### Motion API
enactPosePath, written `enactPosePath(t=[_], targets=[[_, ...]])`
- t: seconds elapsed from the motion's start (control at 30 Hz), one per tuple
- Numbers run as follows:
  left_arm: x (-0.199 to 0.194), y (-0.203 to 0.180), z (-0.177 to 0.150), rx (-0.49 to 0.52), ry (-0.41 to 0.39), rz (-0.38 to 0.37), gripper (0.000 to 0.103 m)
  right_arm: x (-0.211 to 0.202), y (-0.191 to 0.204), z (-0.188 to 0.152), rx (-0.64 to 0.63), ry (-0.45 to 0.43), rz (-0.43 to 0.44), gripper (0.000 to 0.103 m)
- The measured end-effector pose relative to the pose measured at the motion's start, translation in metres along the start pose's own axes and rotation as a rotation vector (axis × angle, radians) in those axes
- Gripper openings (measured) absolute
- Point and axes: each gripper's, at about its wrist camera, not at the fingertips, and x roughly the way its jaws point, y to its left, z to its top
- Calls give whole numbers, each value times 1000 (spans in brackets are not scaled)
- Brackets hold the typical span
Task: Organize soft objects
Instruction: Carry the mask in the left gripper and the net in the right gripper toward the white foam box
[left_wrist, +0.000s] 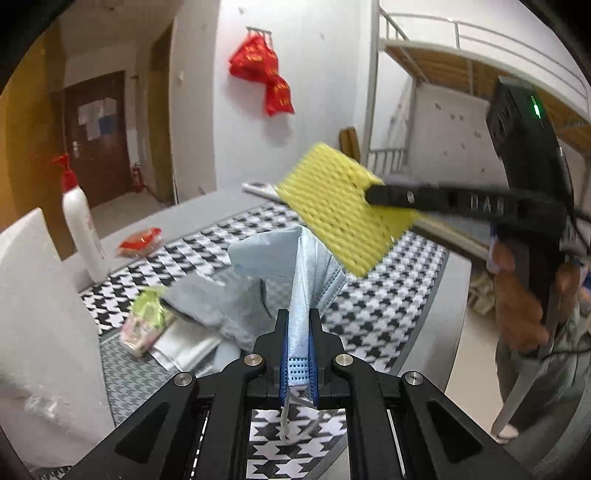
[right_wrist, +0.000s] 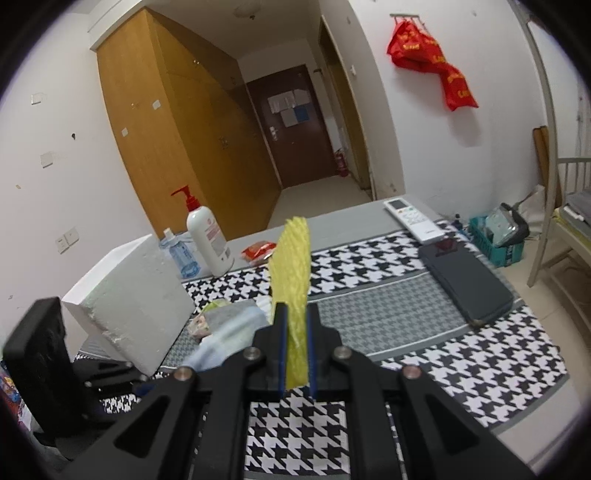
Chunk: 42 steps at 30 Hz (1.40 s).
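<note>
My left gripper (left_wrist: 298, 321) is shut on a light blue face mask (left_wrist: 308, 266), which stands up edge-on between the pads, its ear loop hanging below. To the right in this view, my right gripper (left_wrist: 373, 195) holds a yellow sponge cloth (left_wrist: 340, 206) in the air above the mask. In the right wrist view the right gripper (right_wrist: 296, 314) is shut on that yellow cloth (right_wrist: 290, 258), seen edge-on. A grey cloth (left_wrist: 207, 302) lies on the houndstooth table cover (right_wrist: 406, 332) beside a green and pink packet (left_wrist: 146, 317).
A white foam box (right_wrist: 129, 295) stands at the left, with a pump bottle (right_wrist: 207, 236) and a red packet (right_wrist: 258, 253) behind it. A remote (right_wrist: 413, 219) and a dark case (right_wrist: 465, 284) lie at the right. A person's hand (left_wrist: 517, 295) grips the right tool.
</note>
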Motion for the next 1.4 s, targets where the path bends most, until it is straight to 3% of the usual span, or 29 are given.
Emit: enactPosePath(t=[0.33, 0.7, 1.4], targets=[[-21, -6, 22, -20, -93, 63, 9, -13, 20, -2, -61, -46, -75, 12], [-41, -8, 30, -13, -141, 95, 9, -29, 29, 5, -91, -97, -77, 12], [-93, 18, 42, -54, -221, 205, 9, -38, 59, 15, -92, -136, -6, 12]])
